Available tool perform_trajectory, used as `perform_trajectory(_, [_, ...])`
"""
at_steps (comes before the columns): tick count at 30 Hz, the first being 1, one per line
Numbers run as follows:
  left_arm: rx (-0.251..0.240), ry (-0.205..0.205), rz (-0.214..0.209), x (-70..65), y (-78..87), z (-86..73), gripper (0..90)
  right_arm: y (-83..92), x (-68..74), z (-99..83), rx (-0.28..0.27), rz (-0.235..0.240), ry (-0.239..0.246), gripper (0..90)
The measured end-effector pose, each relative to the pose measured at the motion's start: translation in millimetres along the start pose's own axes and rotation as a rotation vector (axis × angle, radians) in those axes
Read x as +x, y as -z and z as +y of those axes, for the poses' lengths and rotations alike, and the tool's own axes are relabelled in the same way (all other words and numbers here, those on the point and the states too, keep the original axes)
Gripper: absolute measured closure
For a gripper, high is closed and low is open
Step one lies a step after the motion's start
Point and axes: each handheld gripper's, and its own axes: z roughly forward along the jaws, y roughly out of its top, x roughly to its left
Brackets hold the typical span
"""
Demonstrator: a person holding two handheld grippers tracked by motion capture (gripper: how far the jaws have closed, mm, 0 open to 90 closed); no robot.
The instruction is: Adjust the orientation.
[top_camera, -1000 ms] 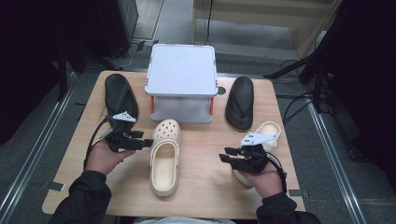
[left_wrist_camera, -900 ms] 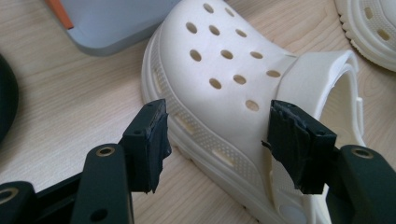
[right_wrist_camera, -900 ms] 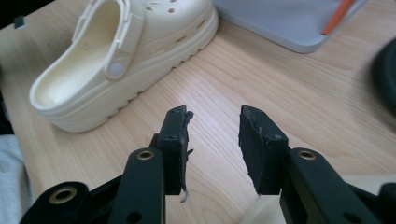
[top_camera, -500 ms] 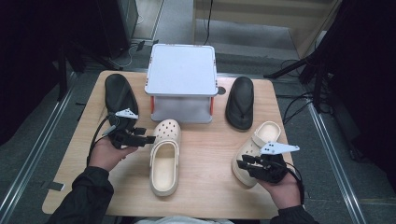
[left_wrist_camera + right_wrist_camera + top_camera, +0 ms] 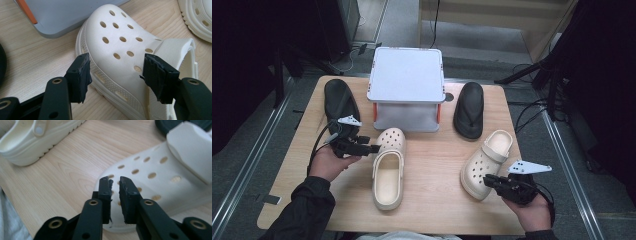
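Two cream clogs lie on the wooden table [image 5: 437,210]. The left clog [image 5: 388,170] points its toe at the grey box. My left gripper [image 5: 374,148] is at its left side, open; in the left gripper view the wide-apart jaws frame the holed toe [image 5: 120,42], with the gripper [image 5: 117,75] just short of it. The right clog [image 5: 487,162] lies at an angle. My right gripper [image 5: 487,179] hovers at its toe [image 5: 150,175]. The right gripper [image 5: 114,182] has just been closing; only a narrow slit is left, with nothing in it.
A grey lidded box [image 5: 406,75] with orange posts stands at the table's back middle. One black slipper [image 5: 339,102] lies left of it and another [image 5: 468,110] right of it. The person's sleeves come in over the front edge.
The right hand has drawn back to the right and toward the front edge, uncovering the right clog, and its jaws have narrowed. The left hand and both clogs have stayed put.
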Motion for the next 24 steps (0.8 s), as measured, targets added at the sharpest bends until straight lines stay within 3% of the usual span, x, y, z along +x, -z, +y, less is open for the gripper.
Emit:
perform_trajectory(4, [-0.002,0.004,-0.003,0.4,0.8,0.1,39.8,5.9,-6.0,-7.0,0.016,-0.001,-0.001,88.6])
perform_trajectory(12, [-0.012,-0.001,-0.002,-0.4,1.0,0.3,40.4,9.0,-19.3,-16.4,0.061,-0.017,-0.028,88.8])
perform_trajectory(15, [-0.010,-0.004,0.002,-1.0,0.7,0.1,40.4,-0.6,-15.1,-15.1,0.106,0.002,-0.002,88.9])
perform_trajectory(24, [-0.005,-0.012,0.012,-2.1,3.0,-3.1,40.4,-18.5,-3.8,-1.3,0.111,0.044,0.050,88.9])
